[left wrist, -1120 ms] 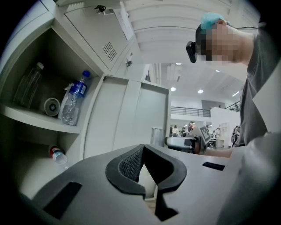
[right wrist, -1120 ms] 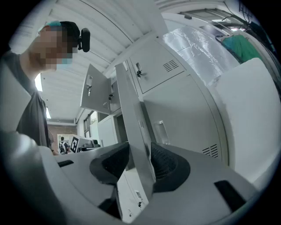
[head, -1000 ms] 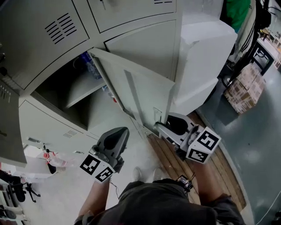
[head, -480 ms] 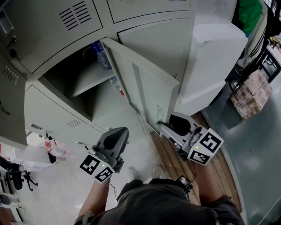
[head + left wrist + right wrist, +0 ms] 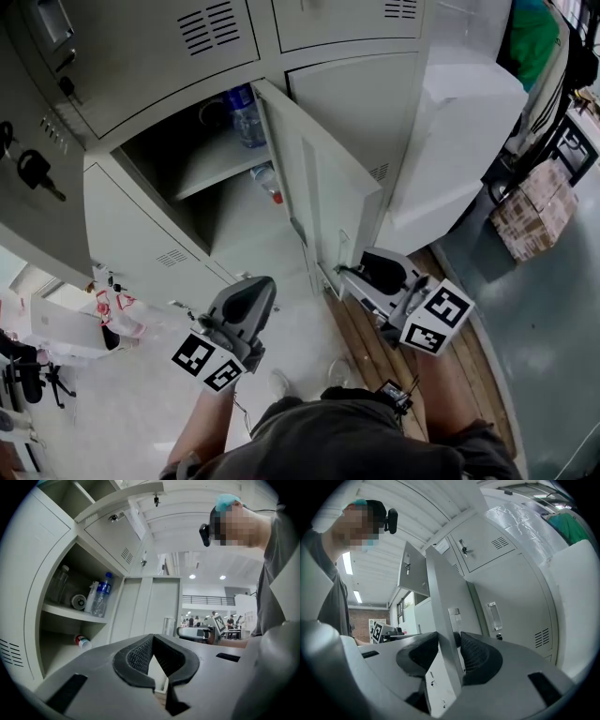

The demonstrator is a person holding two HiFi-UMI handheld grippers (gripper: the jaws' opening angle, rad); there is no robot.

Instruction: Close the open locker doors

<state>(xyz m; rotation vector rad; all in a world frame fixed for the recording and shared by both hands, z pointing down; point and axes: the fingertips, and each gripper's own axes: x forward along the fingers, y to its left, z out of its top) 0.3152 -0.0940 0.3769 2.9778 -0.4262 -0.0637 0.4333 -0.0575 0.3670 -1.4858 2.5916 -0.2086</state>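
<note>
A grey locker door (image 5: 323, 202) stands open from the lower compartment (image 5: 202, 192), which holds bottles (image 5: 246, 112) on a shelf. My right gripper (image 5: 349, 274) is at the door's free edge near the latch. In the right gripper view its jaws (image 5: 450, 644) are shut on the door edge (image 5: 440, 602), one pad on each face. My left gripper (image 5: 246, 305) hangs lower left, apart from the lockers. Its pads (image 5: 153, 639) meet at the tips with nothing between them. A second door (image 5: 37, 141) hangs open at upper left, with keys in it.
A white cabinet (image 5: 459, 141) stands right of the lockers, with cardboard boxes (image 5: 530, 202) beyond it. Wooden boards (image 5: 375, 347) lie under my right arm. A plastic bag (image 5: 117, 314) sits on the floor at left. The person's feet are just below the grippers.
The head view has shifted, so the lockers sit further right and lower in frame. The right gripper stays on the door edge, and the door looks turned slightly toward the locker. The left gripper has barely moved.
</note>
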